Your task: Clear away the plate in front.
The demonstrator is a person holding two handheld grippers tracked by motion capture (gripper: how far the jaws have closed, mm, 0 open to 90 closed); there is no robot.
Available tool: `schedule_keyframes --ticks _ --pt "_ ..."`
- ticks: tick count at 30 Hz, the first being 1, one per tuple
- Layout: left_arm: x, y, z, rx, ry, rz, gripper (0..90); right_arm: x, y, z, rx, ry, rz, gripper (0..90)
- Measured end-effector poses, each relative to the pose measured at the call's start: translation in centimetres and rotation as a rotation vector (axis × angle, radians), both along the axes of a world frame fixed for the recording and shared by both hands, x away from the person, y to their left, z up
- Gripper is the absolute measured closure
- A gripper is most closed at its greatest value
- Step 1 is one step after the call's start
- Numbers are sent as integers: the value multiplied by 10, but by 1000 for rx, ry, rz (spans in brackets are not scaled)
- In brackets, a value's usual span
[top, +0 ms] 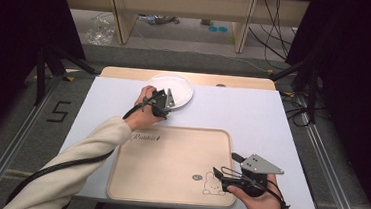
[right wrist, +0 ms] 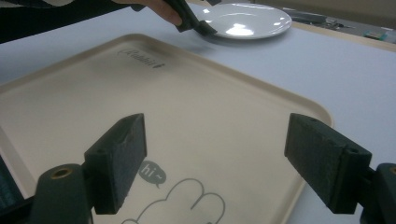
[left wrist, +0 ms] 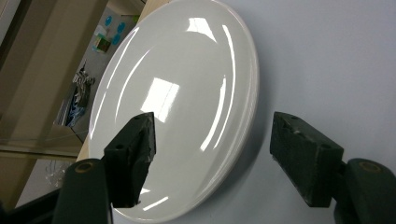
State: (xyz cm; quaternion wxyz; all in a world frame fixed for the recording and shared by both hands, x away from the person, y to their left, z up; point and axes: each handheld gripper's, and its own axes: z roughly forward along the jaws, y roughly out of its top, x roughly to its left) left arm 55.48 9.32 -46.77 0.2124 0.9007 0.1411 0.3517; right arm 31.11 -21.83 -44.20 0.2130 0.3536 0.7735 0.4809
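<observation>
Left gripper (top: 166, 100) at the near rim of the white plate (top: 180, 86), jaws spread wide, one over the plate and one over the bare table (top: 253, 115); nothing pinched yet. Plate at the table's far edge, just beyond the beige tray (top: 169, 163). Right gripper (top: 228, 175) low over the tray's near right corner, jaws likewise spread and empty. Probably the reach-to-grasp step. Next, likely: straddle the rim, close, lift towards the tray.
</observation>
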Motion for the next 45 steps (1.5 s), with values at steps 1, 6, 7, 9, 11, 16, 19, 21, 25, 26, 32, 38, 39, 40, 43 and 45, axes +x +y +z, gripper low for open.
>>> schedule_keyframes --ticks 1,6,7,9,11,16,19,21,25,26,32,38,39,40,43,45 --pt "0 -1 -1 4 -1 6 317 0 0 0 0 0 0 219" --pt "3 -3 -4 46 5 0 318 0 0 0 3 -2 1 219" --pt "3 -4 -5 43 -6 4 318 0 0 0 1 1 2 219" --pt "4 -5 -6 54 -8 4 319 0 0 -1 4 -3 0 220" --pt "5 -5 -7 58 1 -3 324 0 0 0 0 4 2 220" --pt "7 -6 -10 87 0 -5 336 0 0 0 1 8 3 220" --pt "8 -6 -12 90 -7 4 342 0 0 0 3 0 3 220" --pt "9 -5 -14 90 -7 8 349 0 0 0 1 6 3 220" --pt "11 -5 -13 104 -11 6 360 0 0 0 2 4 4 220" --pt "11 -6 -13 107 -13 5 362 0 0 0 2 4 4 220" --pt "14 -7 -16 130 -31 3 396 0 0 0 1 5 4 220" --pt "13 -9 -16 161 -36 -15 453 0 0 0 3 5 5 220" --pt "12 -10 -18 158 -39 -24 473 0 0 0 2 5 5 220" --pt "12 -10 -18 158 -39 -24 501 0 0 0 5 0 5 220" --pt "11 -10 -18 175 -17 -44 582 0 0 0 5 1 5 220" --pt "11 -10 -19 167 -6 -51 649 0 0 0 4 10 5 220"
